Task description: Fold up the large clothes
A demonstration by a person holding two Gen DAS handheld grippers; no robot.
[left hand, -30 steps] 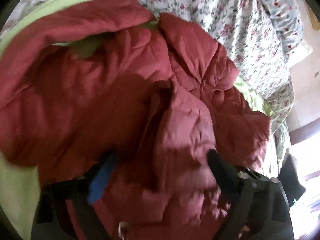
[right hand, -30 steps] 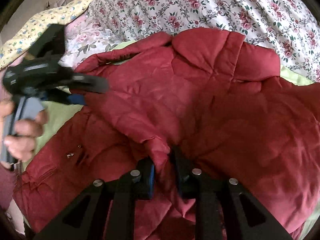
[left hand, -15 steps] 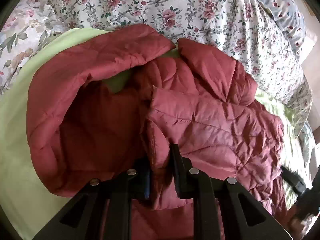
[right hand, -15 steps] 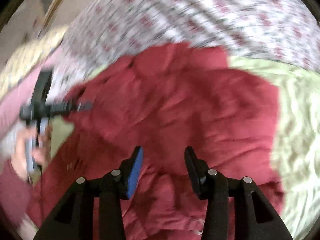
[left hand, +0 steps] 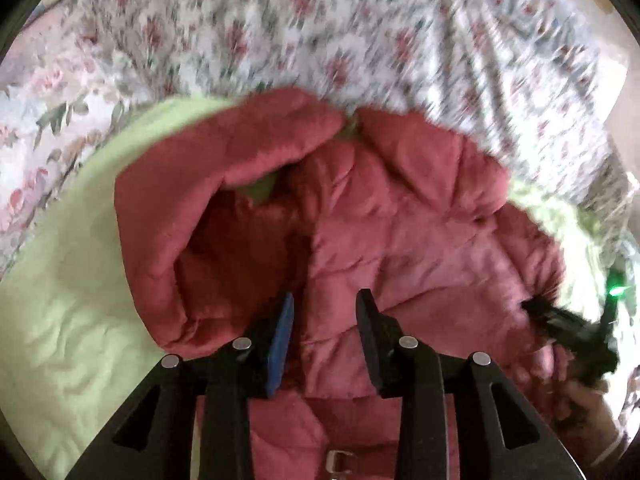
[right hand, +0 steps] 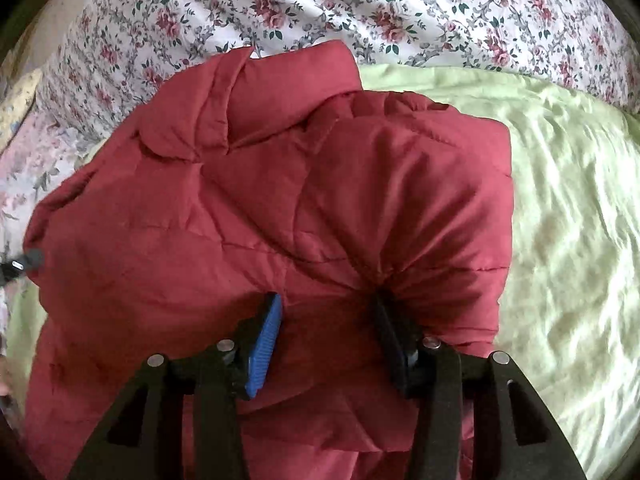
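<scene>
A dark red quilted jacket lies bunched on a light green sheet; it also shows in the right wrist view. My left gripper is open just above the jacket's front panel, holding nothing. My right gripper is open with its jaws wide, pressing down onto a puffed fold of the jacket; the fabric bulges between them. The right gripper also shows in the left wrist view at the jacket's right edge. The left view is motion blurred.
A floral bedspread covers the bed behind the jacket. The green sheet spreads out to the right of the jacket. A pale floral pillow lies at the far left.
My left gripper has let go of the jacket fold it pinched and now stands open. My right gripper, open since half a second ago, has come down onto the jacket. The jacket lies flatter.
</scene>
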